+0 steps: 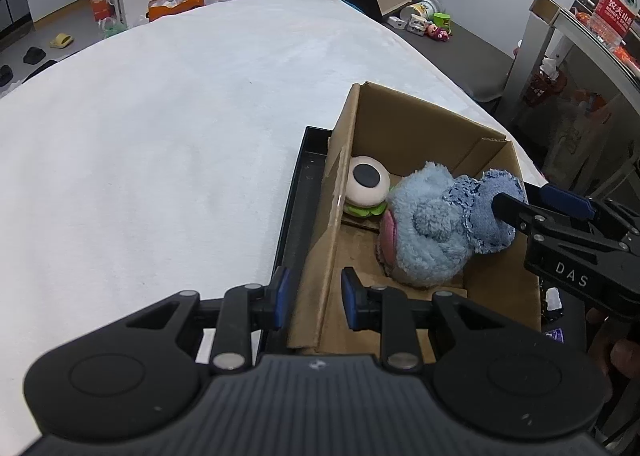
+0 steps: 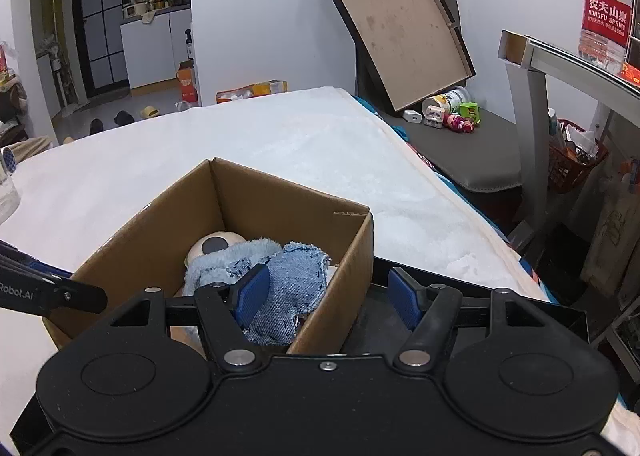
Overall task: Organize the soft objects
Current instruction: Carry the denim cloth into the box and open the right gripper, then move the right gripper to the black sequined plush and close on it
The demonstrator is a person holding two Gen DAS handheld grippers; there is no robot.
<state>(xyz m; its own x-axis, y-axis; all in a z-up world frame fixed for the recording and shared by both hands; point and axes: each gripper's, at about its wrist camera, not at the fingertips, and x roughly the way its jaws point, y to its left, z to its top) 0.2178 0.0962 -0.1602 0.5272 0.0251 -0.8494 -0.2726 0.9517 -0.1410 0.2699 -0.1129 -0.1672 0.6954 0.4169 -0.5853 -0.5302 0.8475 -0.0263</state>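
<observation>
Two grippers are seen at an open cardboard box point(image 1: 432, 124). At the box's near left corner, the left gripper point(image 1: 314, 296) is set astride the left wall, one pad outside and one inside; the jaws are narrow, but whether the pads press the cardboard cannot be told. At the box's right wall, the right gripper point(image 2: 328, 298) is held with jaws parted wide around that wall, nothing clamped; one pad lies inside against a denim patch point(image 2: 292, 288), the other outside. The patch is attached to a fluffy blue plush toy point(image 1: 428, 232), which is lodged inside the box near its middle. Behind the plush, in the far left corner of the box, a burger-shaped soft toy point(image 1: 366, 188) is nestled. Under the box a black tray point(image 1: 298, 192) is seen, and beyond the box a white blanket point(image 1: 180, 116) is spread.
</observation>
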